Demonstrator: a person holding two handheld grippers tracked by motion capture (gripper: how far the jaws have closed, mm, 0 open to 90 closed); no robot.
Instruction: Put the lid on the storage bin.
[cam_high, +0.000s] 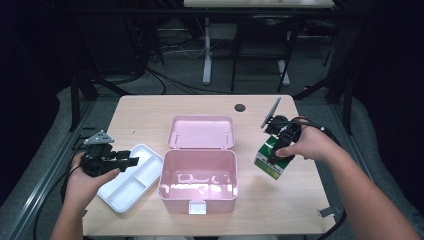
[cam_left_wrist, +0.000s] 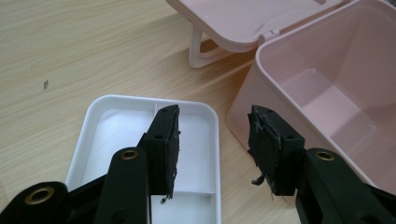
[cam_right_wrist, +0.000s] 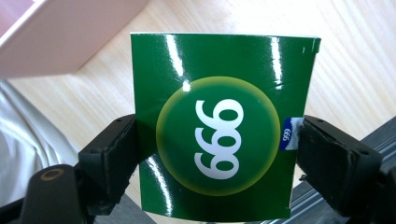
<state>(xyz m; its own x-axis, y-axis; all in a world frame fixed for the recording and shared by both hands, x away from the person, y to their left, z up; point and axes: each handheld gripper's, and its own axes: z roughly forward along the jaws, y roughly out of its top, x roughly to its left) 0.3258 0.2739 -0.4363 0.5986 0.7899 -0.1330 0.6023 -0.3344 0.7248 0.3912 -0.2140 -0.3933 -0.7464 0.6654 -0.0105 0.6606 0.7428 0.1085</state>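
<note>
My right gripper (cam_right_wrist: 217, 154) clamps the green box (cam_right_wrist: 219, 121), right of the open pink case (cam_high: 198, 172), ready for loading. Left gripper (cam_left_wrist: 215, 140) open, idle over the white tray (cam_left_wrist: 116, 112).

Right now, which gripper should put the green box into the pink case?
Right. The right gripper already clamps the green box beside the open pink case; the left gripper hangs open over the white tray.
</note>
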